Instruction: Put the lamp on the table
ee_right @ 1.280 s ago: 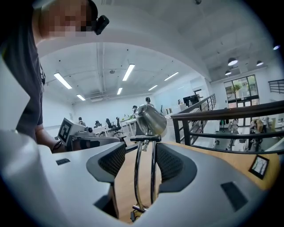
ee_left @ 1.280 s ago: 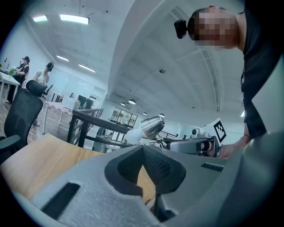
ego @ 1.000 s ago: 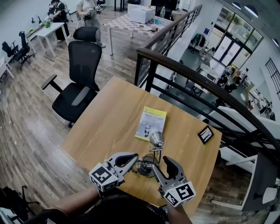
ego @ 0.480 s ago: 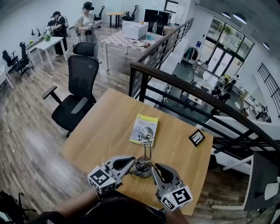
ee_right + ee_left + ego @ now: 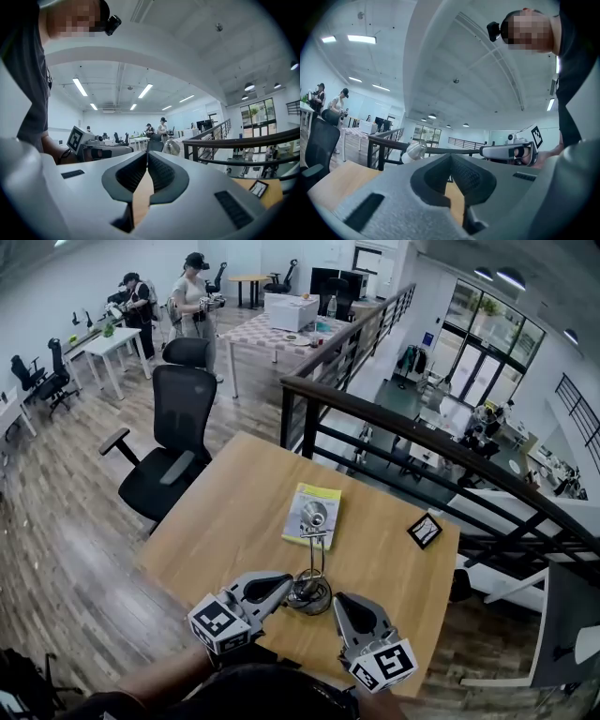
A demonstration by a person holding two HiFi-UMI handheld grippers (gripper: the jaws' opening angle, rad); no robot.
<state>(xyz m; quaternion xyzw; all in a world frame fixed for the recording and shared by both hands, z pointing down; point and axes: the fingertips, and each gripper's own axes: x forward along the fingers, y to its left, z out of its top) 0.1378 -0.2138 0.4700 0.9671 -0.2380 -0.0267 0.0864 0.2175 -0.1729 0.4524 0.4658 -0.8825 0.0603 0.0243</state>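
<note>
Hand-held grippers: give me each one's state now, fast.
Left hand-held gripper: shut, nothing between the jaws.
Right hand-held gripper: jaws closing, tips together, nothing between them.

No text is legible; print on the booklet seems too small.

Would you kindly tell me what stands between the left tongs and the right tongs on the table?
The lamp: its round base sits on the table between the left tongs and the right tongs, as the head view shows.
</note>
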